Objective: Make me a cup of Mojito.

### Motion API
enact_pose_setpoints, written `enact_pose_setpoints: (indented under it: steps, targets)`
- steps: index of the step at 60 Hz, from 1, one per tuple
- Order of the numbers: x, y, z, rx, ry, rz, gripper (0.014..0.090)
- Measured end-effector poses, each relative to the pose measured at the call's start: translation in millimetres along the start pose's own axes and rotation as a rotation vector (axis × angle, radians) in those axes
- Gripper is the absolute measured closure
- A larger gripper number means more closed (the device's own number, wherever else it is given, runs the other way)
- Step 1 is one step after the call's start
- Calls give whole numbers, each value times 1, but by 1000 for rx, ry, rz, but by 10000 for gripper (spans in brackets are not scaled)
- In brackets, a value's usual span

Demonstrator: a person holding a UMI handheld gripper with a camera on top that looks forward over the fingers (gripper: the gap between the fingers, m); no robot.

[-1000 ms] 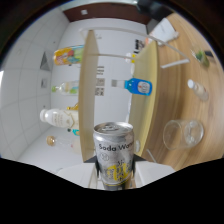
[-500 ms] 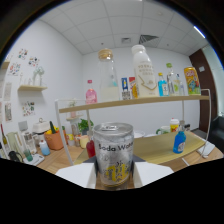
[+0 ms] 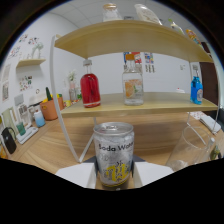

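A silver soda water can [image 3: 114, 152] with yellow print stands upright between my two white fingers [image 3: 75, 175], and both press on its sides. My gripper [image 3: 114, 176] holds it low over the wooden table [image 3: 50, 147]. Just to the can's right stands a clear empty glass [image 3: 192, 145]. Beyond the can, a wooden shelf [image 3: 150, 102] carries a bottle of red liquid [image 3: 90, 89] and a clear bottle with an orange label [image 3: 133, 85].
A blue bottle [image 3: 195, 90] stands at the shelf's right end. More bottles sit on the upper shelf board [image 3: 125, 32]. At the left, an orange pot with a plant [image 3: 50, 107] and small items stand by the wall. A white metal shelf post [image 3: 59, 105] rises left of the can.
The view has swung level and dropped: the can, still gripped, has come down close in front of the shelf, and the clear glass now shows beside it.
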Motion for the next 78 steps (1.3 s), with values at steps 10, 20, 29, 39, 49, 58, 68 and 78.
enact_pose_setpoints:
  steps: [10, 20, 29, 39, 49, 58, 68, 78]
  targets:
    - [-5, 2, -3, 12, -9, -19, 525]
    - [-7, 6, -9, 16, -2, -43, 511]
    - [-6, 14, -16, -16, 10, -55, 495]
    - [-9, 9, -30, -61, 10, -67, 182]
    - [-12, -14, -71, -64, 32, -68, 201]
    - [-13, -30, -122, -64, 47, -102, 189]
    - [2, -34, -171, -79, 77, -123, 190]
    - [28, -33, -206, -106, 117, -103, 188]
